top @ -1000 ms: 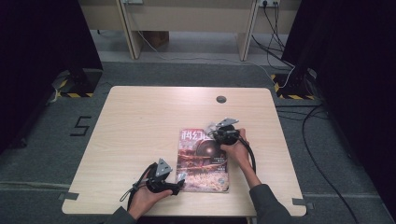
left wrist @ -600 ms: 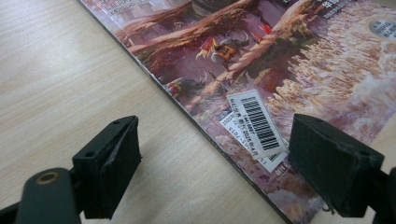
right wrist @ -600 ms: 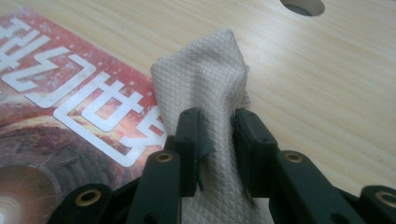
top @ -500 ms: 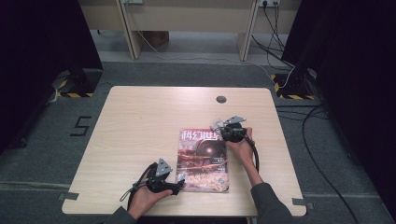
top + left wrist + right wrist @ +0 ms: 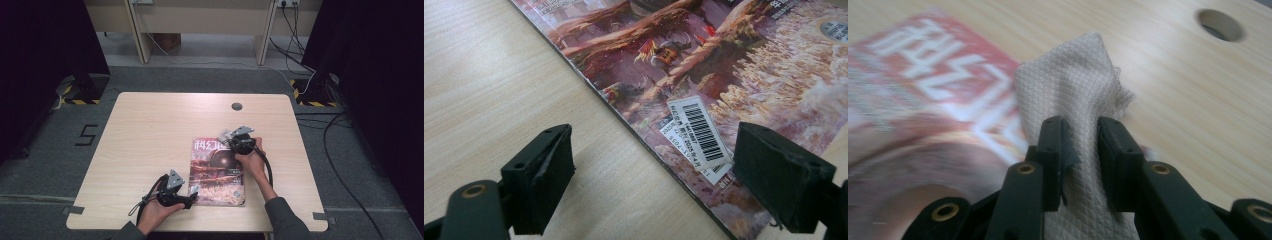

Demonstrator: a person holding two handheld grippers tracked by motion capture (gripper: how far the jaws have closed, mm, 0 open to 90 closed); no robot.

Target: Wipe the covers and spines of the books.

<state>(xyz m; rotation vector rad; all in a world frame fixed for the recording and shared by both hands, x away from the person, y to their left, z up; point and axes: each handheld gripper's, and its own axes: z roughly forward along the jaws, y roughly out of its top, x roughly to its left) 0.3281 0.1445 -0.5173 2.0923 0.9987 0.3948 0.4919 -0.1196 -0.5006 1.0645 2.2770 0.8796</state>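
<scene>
A magazine (image 5: 217, 172) with a reddish cover lies flat on the wooden table (image 5: 150, 135), toward the front right. My right gripper (image 5: 231, 138) is at the magazine's far right corner, shut on a beige waffle-weave cloth (image 5: 1075, 100) that hangs over the cover's edge. My left gripper (image 5: 192, 192) rests at the magazine's near left corner, open, its jaws straddling the spine edge (image 5: 624, 122) beside a white barcode sticker (image 5: 699, 132).
A round cable hole (image 5: 236, 106) is in the table near the far edge. The left half of the table is bare wood. Cables and desk legs stand on the floor beyond the table.
My right gripper with the cloth has slid from the middle of the cover toward its far right corner. The left gripper has stayed put.
</scene>
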